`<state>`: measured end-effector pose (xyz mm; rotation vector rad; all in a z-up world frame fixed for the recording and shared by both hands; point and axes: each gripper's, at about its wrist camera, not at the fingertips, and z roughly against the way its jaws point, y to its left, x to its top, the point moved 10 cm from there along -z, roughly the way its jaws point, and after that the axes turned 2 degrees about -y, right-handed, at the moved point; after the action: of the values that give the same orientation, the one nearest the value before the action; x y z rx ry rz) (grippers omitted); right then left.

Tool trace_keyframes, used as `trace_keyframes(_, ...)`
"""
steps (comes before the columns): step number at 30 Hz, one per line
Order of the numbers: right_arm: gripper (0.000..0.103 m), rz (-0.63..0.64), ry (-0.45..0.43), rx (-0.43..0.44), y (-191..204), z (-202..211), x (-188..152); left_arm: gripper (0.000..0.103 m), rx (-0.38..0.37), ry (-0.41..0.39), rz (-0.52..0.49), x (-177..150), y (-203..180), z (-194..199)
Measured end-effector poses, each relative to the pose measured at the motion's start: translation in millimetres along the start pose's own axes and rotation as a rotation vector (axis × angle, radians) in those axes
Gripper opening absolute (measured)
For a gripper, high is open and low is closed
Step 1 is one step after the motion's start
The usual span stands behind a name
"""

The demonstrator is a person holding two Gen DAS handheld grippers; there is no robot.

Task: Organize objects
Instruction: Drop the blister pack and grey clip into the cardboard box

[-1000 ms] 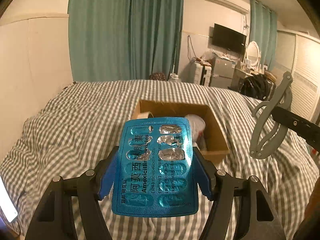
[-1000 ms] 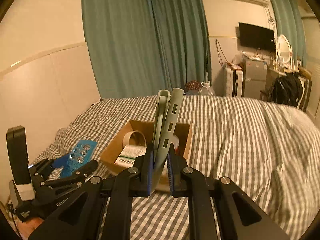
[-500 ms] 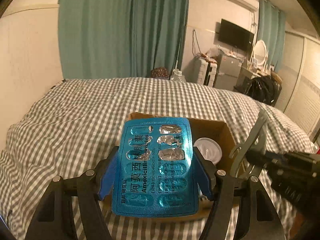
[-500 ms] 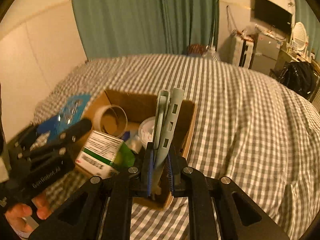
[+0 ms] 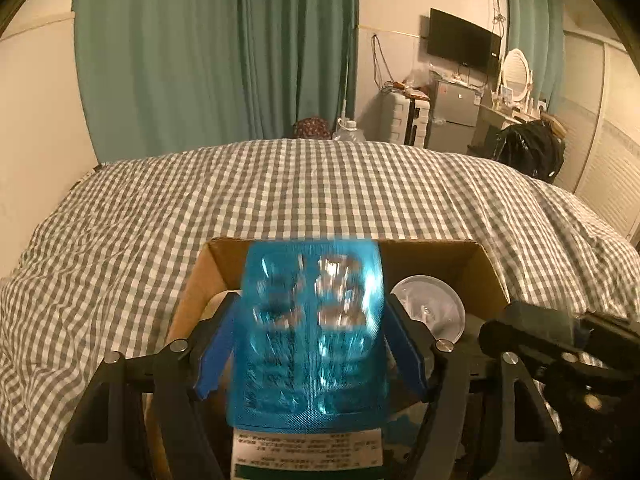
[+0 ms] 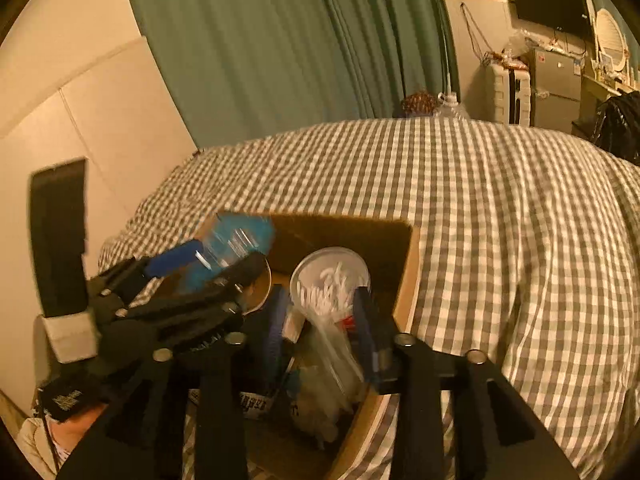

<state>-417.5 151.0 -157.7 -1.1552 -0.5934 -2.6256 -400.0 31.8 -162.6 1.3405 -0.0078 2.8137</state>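
1. Your left gripper (image 5: 312, 344) has its jaws spread; the blurred blue blister pack (image 5: 312, 332) sits loosely between them, above the cardboard box (image 5: 486, 268).
2. Let it fall straight ahead, clear of the cotton-swab tub (image 6: 330, 280).
3. Your right gripper (image 6: 320, 320) gapes empty over the box; keep it aside.

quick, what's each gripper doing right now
Left gripper: open, the blurred blue blister pack between its fingers, over the cardboard box.
Right gripper: open, holding nothing, over the box.

Black-framed tongs (image 5: 316, 352) with silver screws and blue finger pads (image 5: 214, 354)
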Motion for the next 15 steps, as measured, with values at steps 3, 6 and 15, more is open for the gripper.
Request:
trace_keyframes(3,0.041,-0.017,-0.04,0.005,-3.0,16.4,8.2,0.088,0.038,-0.012,-0.016,2.5,0.3,2.6)
trace_keyframes(6,0.045,-0.031,-0.063,-0.027,-10.3,33.4,13.4,0.089,0.046,-0.004,0.004,0.8,3.5,11.3)
trace_keyframes(15,0.063,0.04,-0.162,-0.108,8.5,109.6,17.6,0.099,0.081,-0.084,0.003,14.8,16.4,83.1)
